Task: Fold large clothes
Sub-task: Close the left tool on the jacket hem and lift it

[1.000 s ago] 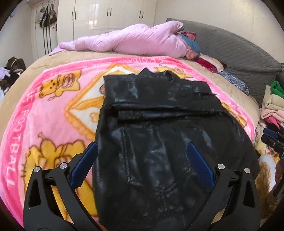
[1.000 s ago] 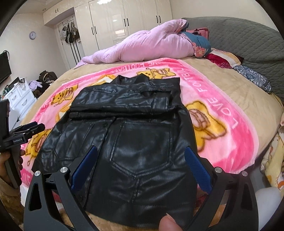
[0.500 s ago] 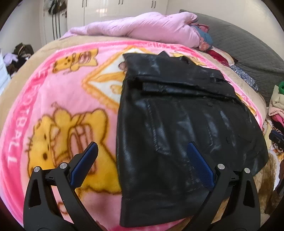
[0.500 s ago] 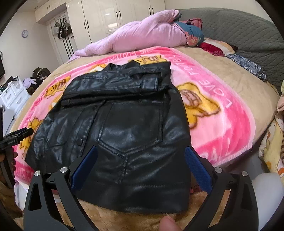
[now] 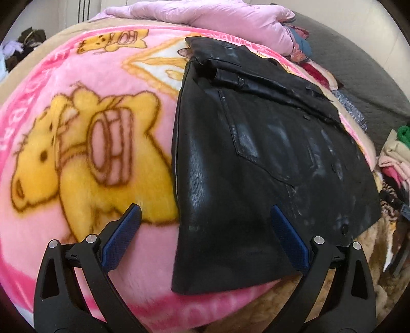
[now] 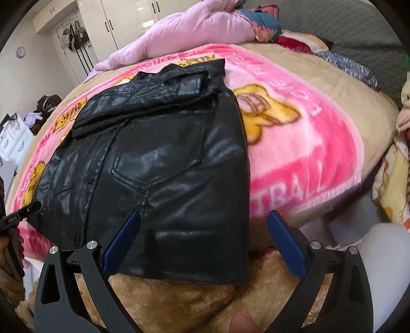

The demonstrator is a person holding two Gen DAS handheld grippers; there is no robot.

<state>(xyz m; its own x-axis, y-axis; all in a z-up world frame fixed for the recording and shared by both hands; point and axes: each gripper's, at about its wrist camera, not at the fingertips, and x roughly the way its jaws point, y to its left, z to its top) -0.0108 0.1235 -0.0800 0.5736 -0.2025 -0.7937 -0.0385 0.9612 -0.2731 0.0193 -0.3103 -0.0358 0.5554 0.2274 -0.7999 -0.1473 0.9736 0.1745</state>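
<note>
Lying ahead — black jacket [image 5: 256,164] | left hand-held gripper [image 5: 205,230], right hand-held gripper [image 6: 205,230] — spread wide

Jacket [image 5: 256,158] on blanket [image 5: 102,128]

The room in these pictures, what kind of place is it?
Most likely a home bedroom: a bed with a pink cartoon blanket, white wardrobes behind it, and a lilac quilt heaped near the grey headboard.

Pink cartoon-bear blanket [image 5: 77,133] over bed; lilac quilt [image 6: 184,33] bunched behind; possibly bags [image 6: 74,42] hanging on wardrobe.
</note>
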